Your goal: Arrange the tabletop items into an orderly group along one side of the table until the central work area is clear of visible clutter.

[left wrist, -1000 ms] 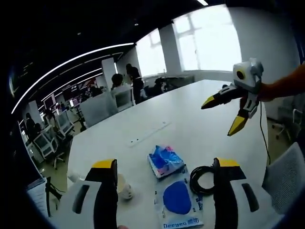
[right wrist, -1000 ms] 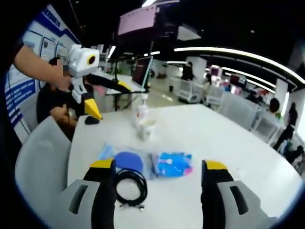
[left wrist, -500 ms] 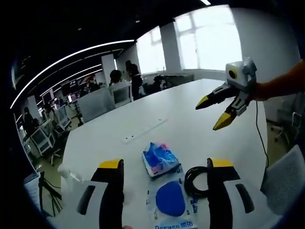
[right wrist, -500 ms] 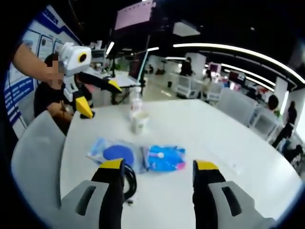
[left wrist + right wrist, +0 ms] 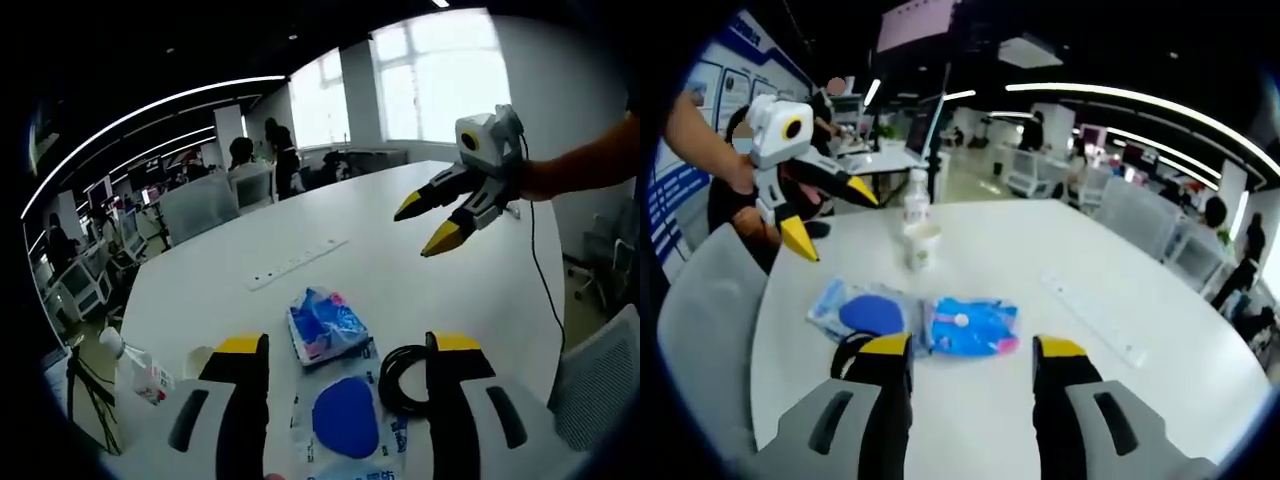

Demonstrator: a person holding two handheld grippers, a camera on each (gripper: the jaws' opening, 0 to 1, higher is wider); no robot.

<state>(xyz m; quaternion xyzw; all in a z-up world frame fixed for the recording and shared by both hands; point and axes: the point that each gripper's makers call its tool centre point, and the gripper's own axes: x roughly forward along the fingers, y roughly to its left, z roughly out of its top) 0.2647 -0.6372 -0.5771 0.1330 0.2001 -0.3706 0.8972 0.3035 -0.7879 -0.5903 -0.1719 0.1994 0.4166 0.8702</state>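
Observation:
On the white table (image 5: 250, 310) lie a blue tissue pack (image 5: 322, 325), a clear packet with a blue disc (image 5: 345, 420) and a coiled black cable (image 5: 403, 378). They lie just beyond my left gripper (image 5: 350, 345), which is open and holds nothing. My right gripper (image 5: 420, 228) hangs open above the table at the right, held by a hand. In the right gripper view the tissue pack (image 5: 973, 325) and packet (image 5: 865, 312) lie ahead of my open right gripper (image 5: 973, 347). The cable (image 5: 845, 350) is partly hidden behind its left jaw. My left gripper (image 5: 835, 222) hovers open at the upper left.
A paper cup (image 5: 921, 245) and a plastic bottle (image 5: 915, 195) stand together near the table edge. A white power strip (image 5: 297, 263) lies farther along the table. Grey chairs (image 5: 700, 320) sit at the rim. Desks, chairs and people are in the background.
Both views have shifted as the hands moved. My right gripper has drifted left in the left gripper view. The cable has slid behind my right gripper's left jaw. Nothing was taken hold of.

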